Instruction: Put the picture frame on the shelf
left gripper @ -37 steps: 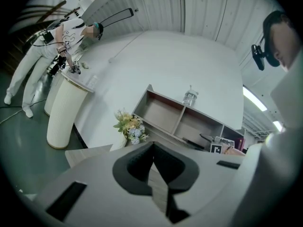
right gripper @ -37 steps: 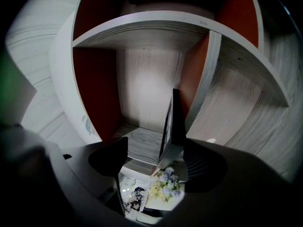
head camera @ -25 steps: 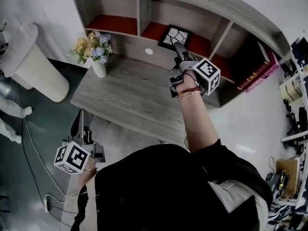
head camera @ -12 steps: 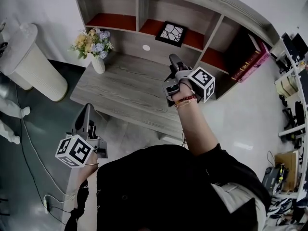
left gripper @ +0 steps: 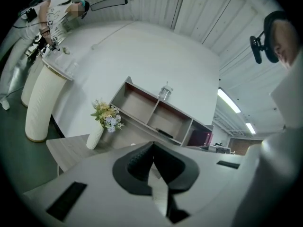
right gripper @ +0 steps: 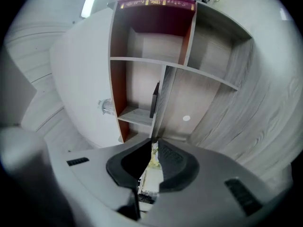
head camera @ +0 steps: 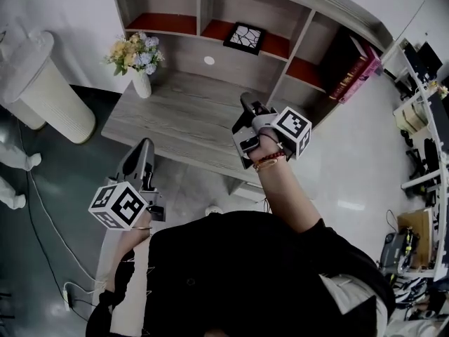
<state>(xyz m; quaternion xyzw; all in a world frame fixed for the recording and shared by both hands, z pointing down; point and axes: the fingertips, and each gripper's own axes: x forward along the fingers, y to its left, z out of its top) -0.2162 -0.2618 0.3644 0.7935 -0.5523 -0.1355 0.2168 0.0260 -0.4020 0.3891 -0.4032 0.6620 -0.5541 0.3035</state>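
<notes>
The black picture frame [head camera: 244, 36] with a white branching pattern leans in the middle compartment of the grey shelf unit [head camera: 302, 21], free of both grippers. In the right gripper view the picture frame [right gripper: 154, 100] shows edge-on as a dark strip. My right gripper [head camera: 245, 104] hovers over the front of the desk [head camera: 175, 121], well back from the frame. Its jaws have just been closing and now meet at the tips with nothing between them. My left gripper [head camera: 144, 147] is low at the desk's near left edge, shut and holding nothing.
A white vase of flowers [head camera: 138, 62] stands at the desk's back left. Red books [head camera: 356, 63] lean in the right compartment. A glass bottle [left gripper: 164, 92] sits on top of the shelf unit. A white ribbed column [head camera: 43, 90] stands on the floor to the left.
My right gripper drew back from the shelf toward me, leaving the frame in the middle compartment, and its jaws closed. The left gripper shifted a little forward and right.
</notes>
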